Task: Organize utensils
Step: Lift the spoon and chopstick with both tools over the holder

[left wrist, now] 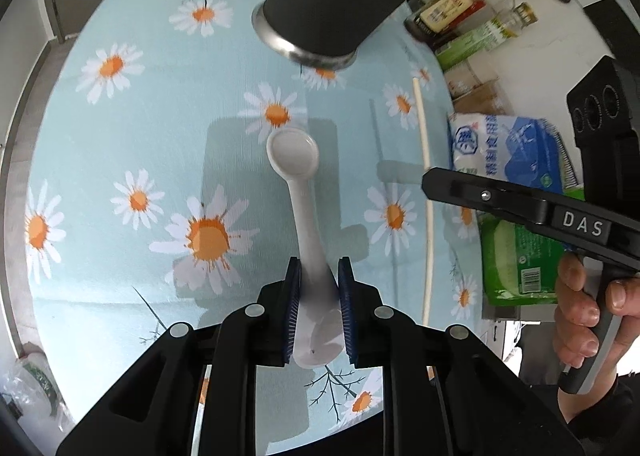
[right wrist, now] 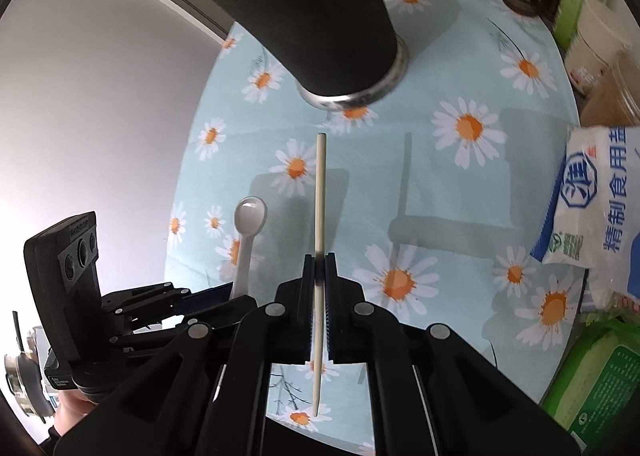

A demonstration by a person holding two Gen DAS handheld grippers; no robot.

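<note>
On my left gripper [left wrist: 319,310] the fingers are narrowed onto the handle of a white spoon [left wrist: 298,192], blue pads [left wrist: 292,296] pressing it from both sides — the bowl end points away from me, above the daisy-print cloth [left wrist: 120,136] covering the bench. My right gripper [right wrist: 319,304] has its fingers clamped tight on a single pale chopstick [right wrist: 320,192], gripped near its middle, with the long end reaching toward the black cup [right wrist: 320,16] and the short end trailing back under the gripper. The cup stands upright on the cloth just past both tips, steel rim at its base. In the left view I see the right gripper beside the spoon, a hand [left wrist: 588,316] on its grip. A salt bag [right wrist: 600,208] and bottles [left wrist: 460,12] sit along the bench's right edge.
</note>
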